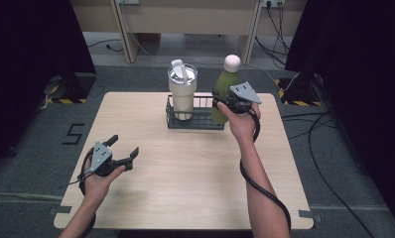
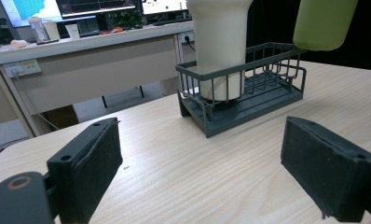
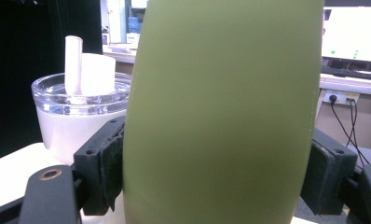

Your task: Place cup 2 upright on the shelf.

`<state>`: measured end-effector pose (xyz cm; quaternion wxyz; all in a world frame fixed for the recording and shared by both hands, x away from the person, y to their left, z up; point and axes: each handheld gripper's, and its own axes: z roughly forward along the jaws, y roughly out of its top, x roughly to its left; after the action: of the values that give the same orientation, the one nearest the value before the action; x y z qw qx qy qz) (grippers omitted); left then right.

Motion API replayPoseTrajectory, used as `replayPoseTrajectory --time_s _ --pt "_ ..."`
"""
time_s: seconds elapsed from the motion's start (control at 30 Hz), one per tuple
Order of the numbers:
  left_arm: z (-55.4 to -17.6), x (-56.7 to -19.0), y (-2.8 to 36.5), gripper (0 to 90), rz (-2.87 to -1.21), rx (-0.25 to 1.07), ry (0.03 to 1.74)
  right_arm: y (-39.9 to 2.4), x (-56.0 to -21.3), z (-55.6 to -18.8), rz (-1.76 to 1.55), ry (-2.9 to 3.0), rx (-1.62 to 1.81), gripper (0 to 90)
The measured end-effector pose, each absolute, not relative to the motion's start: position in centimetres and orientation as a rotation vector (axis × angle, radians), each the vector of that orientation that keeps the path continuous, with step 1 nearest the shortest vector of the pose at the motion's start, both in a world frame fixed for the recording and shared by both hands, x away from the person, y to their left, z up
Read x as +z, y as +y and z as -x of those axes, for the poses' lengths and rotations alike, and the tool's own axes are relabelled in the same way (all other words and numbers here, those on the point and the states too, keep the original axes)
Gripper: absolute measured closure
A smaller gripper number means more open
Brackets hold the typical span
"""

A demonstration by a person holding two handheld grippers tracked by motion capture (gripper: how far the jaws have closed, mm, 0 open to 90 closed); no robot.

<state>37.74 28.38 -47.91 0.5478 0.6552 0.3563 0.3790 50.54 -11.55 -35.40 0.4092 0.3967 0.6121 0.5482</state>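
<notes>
- Between the pads of the right gripper (image 3: 216,172) sits a green bottle (image 3: 221,112), clamped on both flanks; the right gripper view shows the pads pressed against its sides, a contact the high view hides behind the grey plate and the hand.
- From the high view, that bottle (image 1: 224,84) stands upright with a pale round cap, its base at the right end of a dark wire rack (image 1: 195,119); whether the base rests in the rack cannot be told there.
- From the left gripper view, the bottle's bottom (image 2: 323,23) hangs above the rack's rim (image 2: 242,70), clear of the floor of the rack.
- Beyond the right gripper's left pad stands a cream tumbler (image 3: 76,116) with a clear lid and a white straw.
- Within the rack's left end, the tumbler (image 1: 182,91) stands upright, just beside the bottle.
- Low at the near left of the table (image 1: 185,188), the left gripper (image 1: 123,147) rests in the hand, jaws wide apart and holding nothing.
- Between its pads (image 2: 92,172) lies bare wood, with the rack well ahead of them.
- Behind the table, the left gripper view shows a desk (image 2: 81,51) with monitors; the high view shows cables on the floor to the right.
</notes>
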Motion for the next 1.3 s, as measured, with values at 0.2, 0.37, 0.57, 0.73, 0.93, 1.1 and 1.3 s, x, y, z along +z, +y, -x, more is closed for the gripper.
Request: replayPoseTrajectory --time_s 0.2,0.37,0.57,0.73,0.93,1.1,1.3 --pt "-37.7 -47.9 28.4 11.7 -1.550 0.898 0.845 -11.3 -35.2 -50.9 -0.999 1.539 1.384 22.1" --pt "-37.7 -47.9 28.4 11.9 -1.550 0.898 0.845 -11.1 -35.0 -51.2 -1.004 1.538 1.384 22.1" --pt "-37.7 -47.9 28.4 12.2 -1.550 0.897 0.845 -10.9 -34.7 -51.7 -1.009 1.535 1.386 22.1" --pt "-37.7 -47.9 28.4 12.5 -1.551 0.896 0.846 -10.7 -34.5 -51.9 -1.009 1.535 1.386 22.1" --pt "-37.7 -47.9 28.4 12.8 -1.551 0.896 0.844 -10.4 -34.3 -52.3 -1.011 1.533 1.387 22.1" --pt "-37.7 -47.9 28.4 13.0 -1.549 0.894 0.844 -10.2 -34.0 -52.7 -1.010 1.531 1.391 22.1" --pt "-37.7 -47.9 28.4 13.3 -1.547 0.892 0.844 -9.9 -33.8 -53.2 -1.013 1.534 1.389 22.1"
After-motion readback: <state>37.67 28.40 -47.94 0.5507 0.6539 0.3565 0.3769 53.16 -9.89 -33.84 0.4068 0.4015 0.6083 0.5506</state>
